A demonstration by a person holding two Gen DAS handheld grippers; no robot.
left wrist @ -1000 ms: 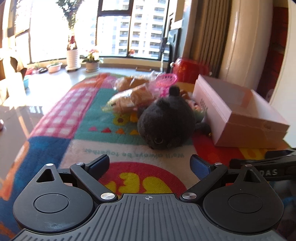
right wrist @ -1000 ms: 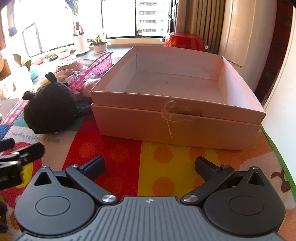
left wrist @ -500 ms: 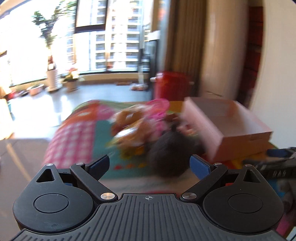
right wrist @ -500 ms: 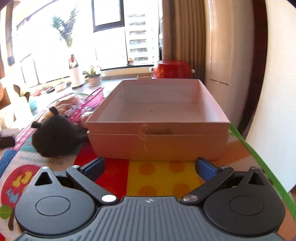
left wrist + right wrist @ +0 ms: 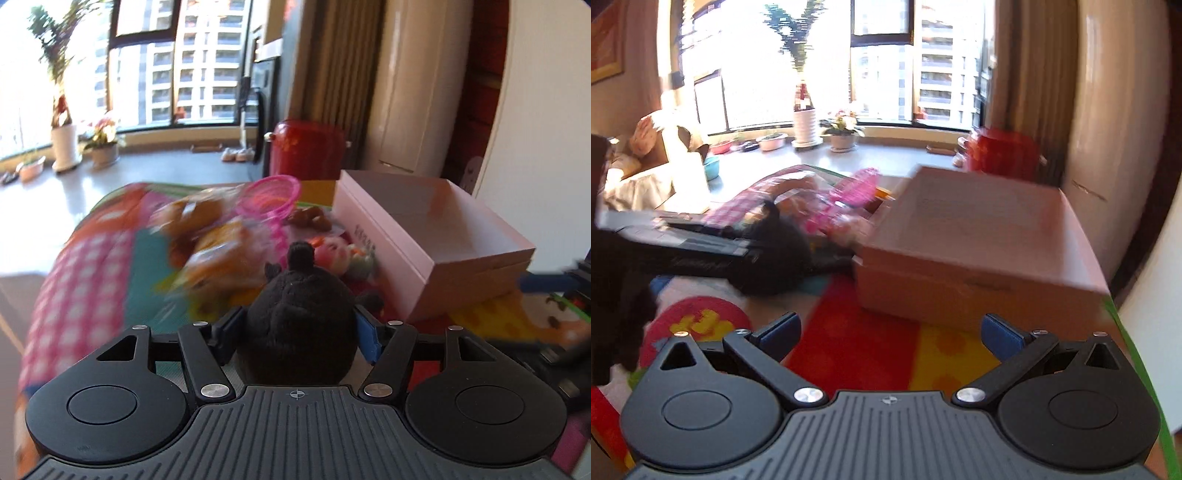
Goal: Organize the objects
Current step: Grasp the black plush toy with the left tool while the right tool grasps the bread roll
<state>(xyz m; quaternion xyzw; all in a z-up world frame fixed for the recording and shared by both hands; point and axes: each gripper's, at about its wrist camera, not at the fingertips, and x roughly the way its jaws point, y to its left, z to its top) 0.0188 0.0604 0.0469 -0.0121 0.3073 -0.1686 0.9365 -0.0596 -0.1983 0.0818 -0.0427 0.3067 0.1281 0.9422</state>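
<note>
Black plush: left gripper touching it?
Touching. Left wrist view shows the closing left gripper with both fingers against the sides of the black plush.

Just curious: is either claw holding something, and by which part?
The left gripper is closing on the black plush toy, pads at its sides. The right gripper holds nothing.

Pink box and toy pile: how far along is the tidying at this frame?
Done: nothing visible; the pink box shows no items inside. In hand: the left gripper is closing around the black plush toy, which sits between its jaws. Left: that toy plus the pink basket, bagged bread and small toys beside the box. The right gripper is open, holding nothing.
</note>
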